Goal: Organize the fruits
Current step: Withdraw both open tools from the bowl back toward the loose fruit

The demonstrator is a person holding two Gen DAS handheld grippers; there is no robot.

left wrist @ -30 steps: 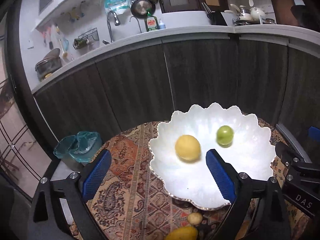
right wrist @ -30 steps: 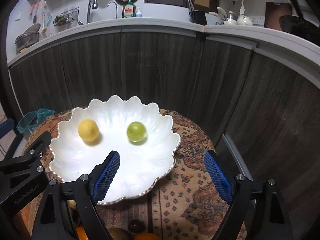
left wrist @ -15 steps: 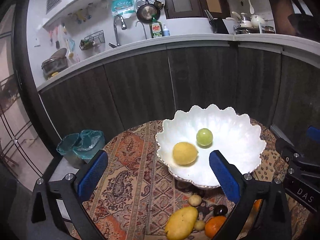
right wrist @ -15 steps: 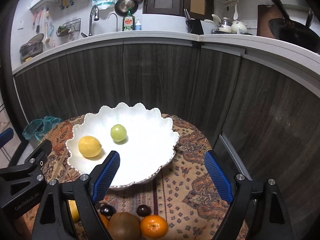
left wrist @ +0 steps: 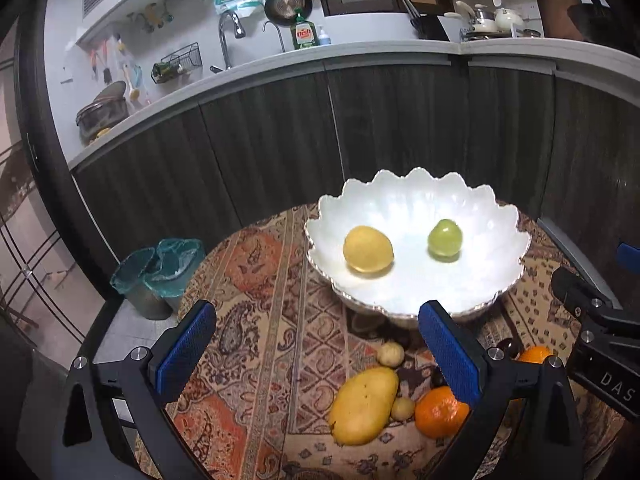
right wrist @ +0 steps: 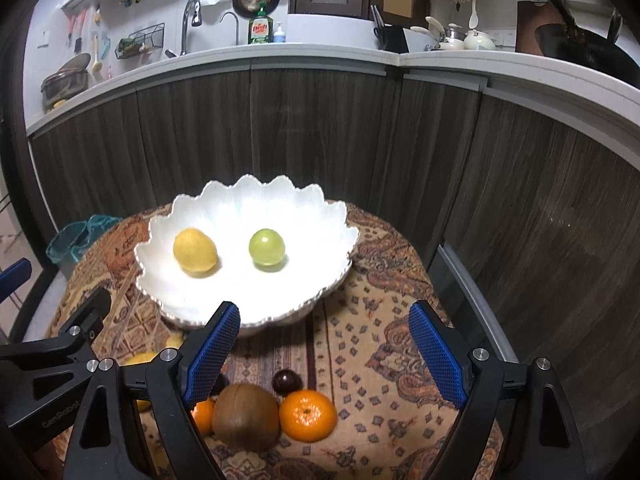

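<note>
A white scalloped bowl (left wrist: 496, 216) (right wrist: 320, 216) stands on a round table with a patterned cloth. Inside it lie a yellow lemon (left wrist: 368, 248) (right wrist: 195, 255) and a green round fruit (left wrist: 445, 237) (right wrist: 267, 247). In front of the bowl lie loose fruits: a yellow mango (left wrist: 363, 405), two small pale fruits (left wrist: 391, 354), an orange (left wrist: 440, 412) (right wrist: 307, 414), a brown kiwi (right wrist: 245, 416) and a dark plum (right wrist: 286, 381). My left gripper (left wrist: 316, 352) is open above the cloth, short of the bowl. My right gripper (right wrist: 326, 354) is open above the loose fruits, nothing between its fingers.
Dark wood kitchen cabinets curve close behind the table under a grey counter (left wrist: 360, 56) with a sink, dish soap and pans. A bin with a teal liner (left wrist: 160, 272) stands on the floor left of the table. The table edge lies right of the bowl.
Both grippers have drawn back from the bowl toward the near side of the table. The loose fruits in front of the bowl have come into view. The fruits in the bowl have not moved.
</note>
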